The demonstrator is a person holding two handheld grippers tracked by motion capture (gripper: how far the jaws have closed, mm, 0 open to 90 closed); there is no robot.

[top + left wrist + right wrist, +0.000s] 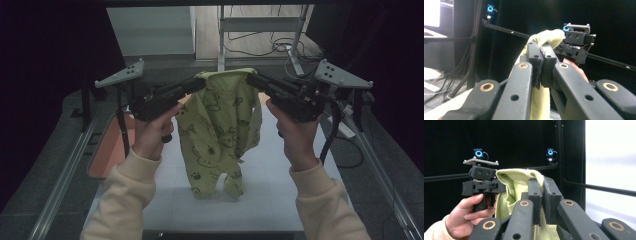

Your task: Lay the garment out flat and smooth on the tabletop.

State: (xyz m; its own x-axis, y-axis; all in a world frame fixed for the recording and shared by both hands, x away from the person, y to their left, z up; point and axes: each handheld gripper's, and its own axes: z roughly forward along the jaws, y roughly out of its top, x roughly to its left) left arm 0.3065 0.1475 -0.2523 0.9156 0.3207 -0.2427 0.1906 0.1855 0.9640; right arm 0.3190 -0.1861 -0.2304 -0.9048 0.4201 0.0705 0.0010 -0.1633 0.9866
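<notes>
In the high view, the left tool (197, 84) and the right tool (253, 80) meet at upper centre of the frame, each pinching the top edge of a pale green baby garment (220, 130). The garment carries a dark cartoon-animal print and hangs freely from the two grip points down the centre of the frame. Its lower end reaches the white desk (270, 195); whether it touches the surface cannot be told.

In the left gripper view, the left tool (541, 53) stands with its jaws pressed together on a fold of the garment (546, 37), which rises above the jaw tips and runs down between the jaw arms. The right tool body sits just beyond, at centre right of the frame.

In the right gripper view, the right tool (542, 186) is likewise clamped on the garment (516, 182), cloth bunched left of the jaws. The person's left hand (471, 212) grips the other tool at lower left of the frame.

An orange tray (107, 150) lies at the left of the desk in the high view, partly behind the left forearm; nothing can be seen in its visible part.
</notes>
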